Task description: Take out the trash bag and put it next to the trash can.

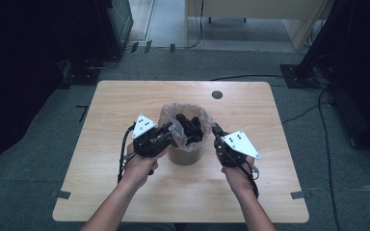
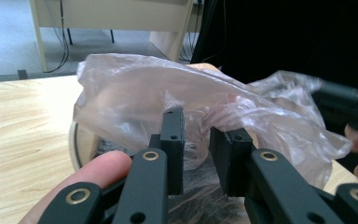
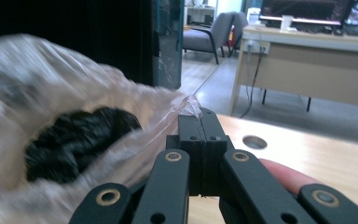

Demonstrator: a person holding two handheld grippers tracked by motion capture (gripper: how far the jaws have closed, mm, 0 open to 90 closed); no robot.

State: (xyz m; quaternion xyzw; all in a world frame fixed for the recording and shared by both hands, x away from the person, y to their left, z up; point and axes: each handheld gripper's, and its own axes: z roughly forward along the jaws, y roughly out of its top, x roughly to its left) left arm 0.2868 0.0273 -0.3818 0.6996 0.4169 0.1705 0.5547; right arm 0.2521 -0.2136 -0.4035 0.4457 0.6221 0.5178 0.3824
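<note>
A small brown bin (image 1: pixel 185 155) stands at the middle of the wooden table (image 1: pixel 120 106). It is lined with a clear plastic bag (image 1: pixel 185 111) that holds dark black pieces (image 1: pixel 190 129). My left gripper (image 1: pixel 169 131) is at the bag's left rim. In the left gripper view its jaws (image 2: pixel 196 135) stand slightly apart with bunched bag film (image 2: pixel 144 88) caught between them. My right gripper (image 1: pixel 217 130) is at the right rim. In the right gripper view it (image 3: pixel 201 116) is shut on a thin edge of the bag (image 3: pixel 37 70), beside the black contents (image 3: pixel 74 140).
A round cable hole (image 1: pixel 217 95) sits in the tabletop behind the bin. Beyond the table are a light wooden desk (image 1: pixel 250 9), floor cables (image 1: pixel 318 110) and dark equipment on both sides. An office chair (image 3: pixel 214 32) stands far off.
</note>
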